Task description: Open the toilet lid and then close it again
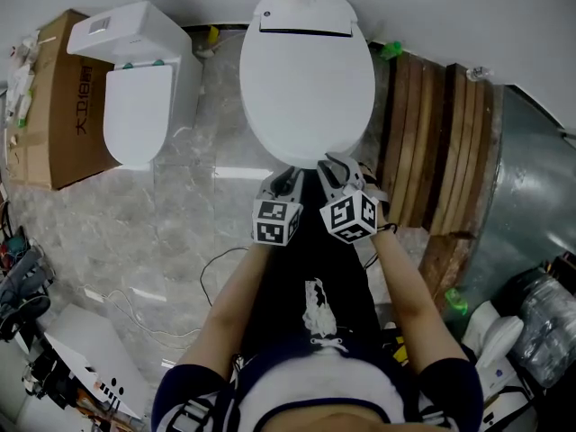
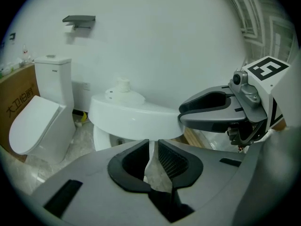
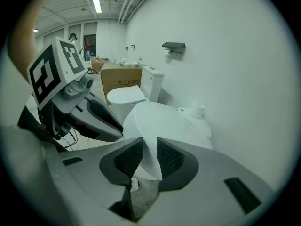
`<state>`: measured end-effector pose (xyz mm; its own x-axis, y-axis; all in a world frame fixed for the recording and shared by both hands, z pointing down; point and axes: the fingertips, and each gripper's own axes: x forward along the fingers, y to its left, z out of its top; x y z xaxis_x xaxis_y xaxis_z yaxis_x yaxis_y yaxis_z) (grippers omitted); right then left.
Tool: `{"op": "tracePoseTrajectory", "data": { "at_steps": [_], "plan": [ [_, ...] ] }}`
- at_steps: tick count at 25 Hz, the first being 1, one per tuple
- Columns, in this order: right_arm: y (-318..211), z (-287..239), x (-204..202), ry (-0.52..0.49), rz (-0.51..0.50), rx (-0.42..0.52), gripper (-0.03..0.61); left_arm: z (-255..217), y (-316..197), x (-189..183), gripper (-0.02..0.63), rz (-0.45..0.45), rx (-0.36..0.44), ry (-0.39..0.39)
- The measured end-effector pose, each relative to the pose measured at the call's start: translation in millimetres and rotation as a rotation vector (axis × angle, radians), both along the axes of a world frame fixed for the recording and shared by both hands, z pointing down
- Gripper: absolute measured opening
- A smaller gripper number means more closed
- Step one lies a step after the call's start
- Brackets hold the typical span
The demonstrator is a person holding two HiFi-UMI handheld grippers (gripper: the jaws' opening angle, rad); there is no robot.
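So the toilet lid (image 1: 306,79) is flat down on the bowl right now, front edge just ahead of both my grippers. My left gripper (image 2: 153,147) has its jaws only a sliver apart with nothing in them. My right gripper (image 3: 149,149) is a bit wider and also empty, lined up with the lid's rim. A shut lid could mean start or finish, honestly. My guess is the lift and the close are both left to do. The floor is glossy marble-look tile (image 1: 180,232) with loose cables (image 1: 216,268). There's a second toilet (image 1: 135,106), a cardboard box (image 1: 63,106) and stacked wooden planks (image 1: 432,151).
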<state>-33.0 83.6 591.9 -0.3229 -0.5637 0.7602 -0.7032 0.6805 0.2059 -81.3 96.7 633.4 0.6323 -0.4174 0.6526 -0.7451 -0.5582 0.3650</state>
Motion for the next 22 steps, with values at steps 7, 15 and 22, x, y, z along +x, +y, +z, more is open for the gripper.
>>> {"op": "tracePoseTrajectory", "data": {
  "at_steps": [7,15,22],
  "plan": [
    [-4,12,18,-0.708,0.586,-0.27,0.115,23,6,-4,0.044,0.0,-0.052,-0.008],
    [4,37,16,-0.785,0.666,-0.356,0.118,52,18,-9,0.044,0.016,-0.106,-0.036],
    [14,64,12,-0.712,0.662,-0.37,0.117,78,25,-11,0.044,0.026,-0.144,-0.048]
  ]
}}
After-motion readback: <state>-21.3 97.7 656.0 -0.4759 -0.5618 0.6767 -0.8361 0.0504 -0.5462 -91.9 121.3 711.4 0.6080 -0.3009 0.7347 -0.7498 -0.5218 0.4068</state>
